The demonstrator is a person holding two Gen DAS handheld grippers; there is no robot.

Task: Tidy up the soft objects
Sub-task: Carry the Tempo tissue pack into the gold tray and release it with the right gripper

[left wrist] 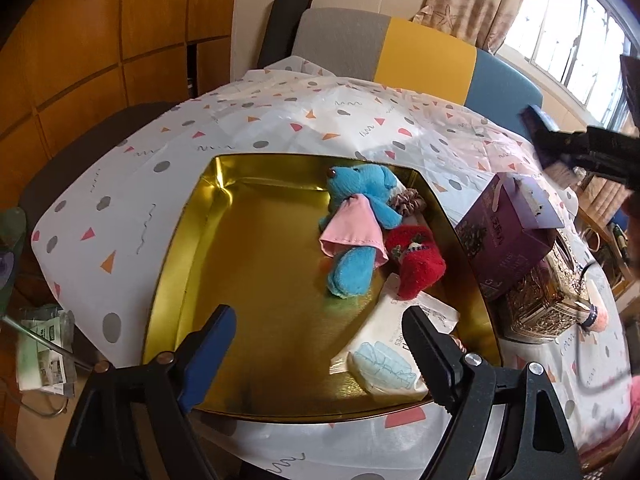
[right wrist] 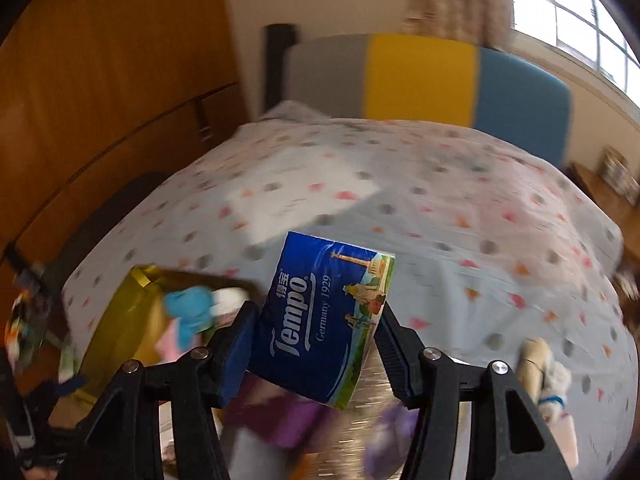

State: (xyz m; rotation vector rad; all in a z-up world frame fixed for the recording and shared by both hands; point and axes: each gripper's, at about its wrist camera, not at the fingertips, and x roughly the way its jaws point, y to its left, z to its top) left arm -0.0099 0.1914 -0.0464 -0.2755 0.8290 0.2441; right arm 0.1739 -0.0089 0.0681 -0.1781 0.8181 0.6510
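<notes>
Tissue pack (right wrist: 320, 316), clamped between the right gripper (right wrist: 316, 340) pads, hangs above the blurred tablecloth (right wrist: 440, 200). Left gripper (left wrist: 320, 340) jaws stand apart over the gold tin (left wrist: 256, 264); purple box (left wrist: 508, 236) partly hides its edge.

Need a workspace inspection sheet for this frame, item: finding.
Surface: patterned tablecloth.
Job's things: gold tray holds blue plush, red sock, scrunchie, wipes pack.
Clutter: purple box on ornate box.
Grippers: left claw open, empty; right claw shut on tissue pack.
Cables: dark cable.
Surroundings: chair, window.
</notes>
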